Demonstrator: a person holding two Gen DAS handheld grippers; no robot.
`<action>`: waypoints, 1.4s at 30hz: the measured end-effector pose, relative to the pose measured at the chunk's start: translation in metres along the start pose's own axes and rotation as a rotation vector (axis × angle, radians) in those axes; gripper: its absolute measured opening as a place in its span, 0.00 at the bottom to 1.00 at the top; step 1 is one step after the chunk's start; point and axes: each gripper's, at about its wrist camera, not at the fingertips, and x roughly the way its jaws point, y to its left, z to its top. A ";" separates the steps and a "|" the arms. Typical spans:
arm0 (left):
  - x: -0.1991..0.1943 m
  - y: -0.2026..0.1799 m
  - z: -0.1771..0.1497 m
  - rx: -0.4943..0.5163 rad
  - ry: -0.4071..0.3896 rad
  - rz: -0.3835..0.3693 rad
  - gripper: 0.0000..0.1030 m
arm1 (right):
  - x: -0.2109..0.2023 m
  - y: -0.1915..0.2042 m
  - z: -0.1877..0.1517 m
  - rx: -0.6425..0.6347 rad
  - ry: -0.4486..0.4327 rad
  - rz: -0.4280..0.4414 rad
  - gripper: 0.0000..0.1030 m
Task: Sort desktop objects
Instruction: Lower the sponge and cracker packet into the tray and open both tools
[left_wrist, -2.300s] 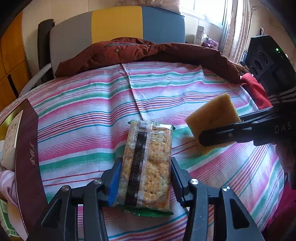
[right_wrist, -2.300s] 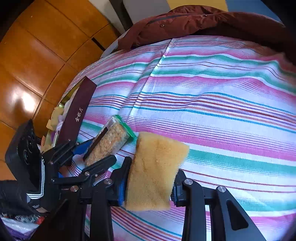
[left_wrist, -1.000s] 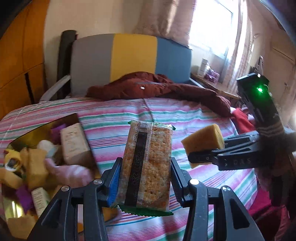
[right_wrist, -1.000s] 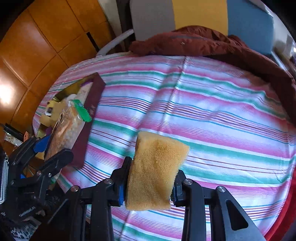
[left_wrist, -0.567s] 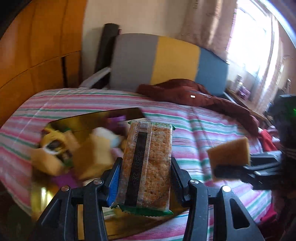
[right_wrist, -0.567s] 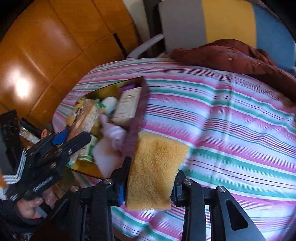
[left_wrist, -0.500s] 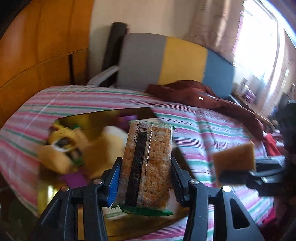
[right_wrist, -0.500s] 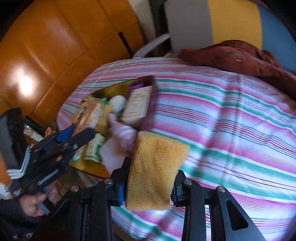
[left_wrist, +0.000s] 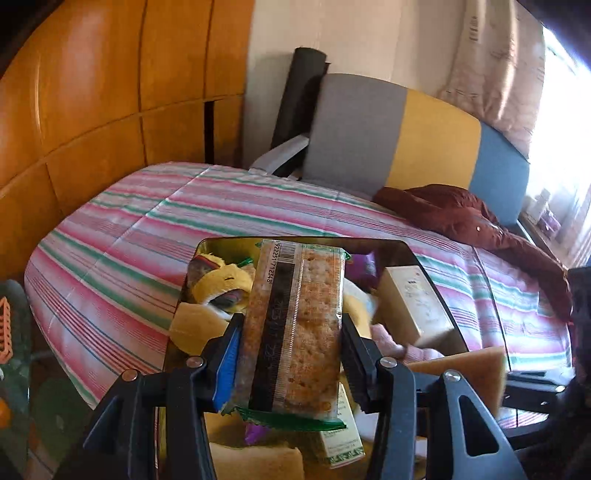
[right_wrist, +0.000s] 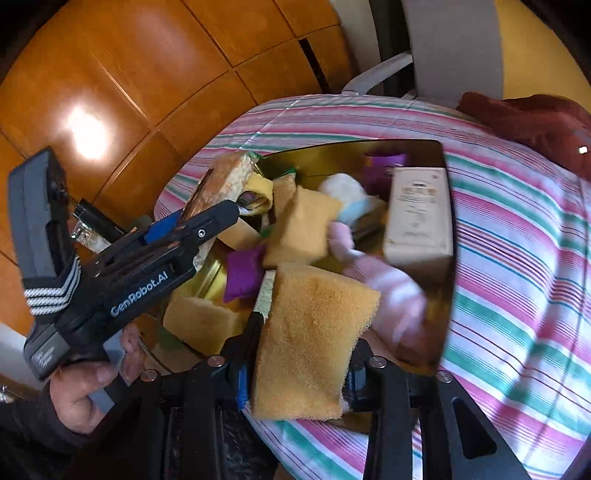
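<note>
Both of my grippers have swung over from the bare striped cloth and now hang above the gold-lined box (left_wrist: 424, 258), which is crowded with sponges, a plush toy and a cream carton (right_wrist: 419, 218). My left gripper (left_wrist: 291, 350) pinches the cracker packet (left_wrist: 295, 325) upright between its pads, directly above the box's contents. My right gripper (right_wrist: 301, 354) has the yellow sponge (right_wrist: 310, 347) between its pads, over the box's near edge; those jaws are opening, though the pads still look to touch the sponge's sides.
</note>
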 end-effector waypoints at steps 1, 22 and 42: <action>0.000 0.002 0.001 -0.006 0.000 0.012 0.48 | 0.004 0.000 0.002 0.000 0.000 -0.007 0.37; -0.043 -0.002 0.017 0.037 -0.110 0.107 0.71 | -0.017 0.010 -0.004 0.009 -0.175 -0.220 0.81; -0.081 -0.024 -0.013 0.039 -0.124 0.121 0.71 | -0.023 0.032 -0.059 -0.003 -0.219 -0.356 0.85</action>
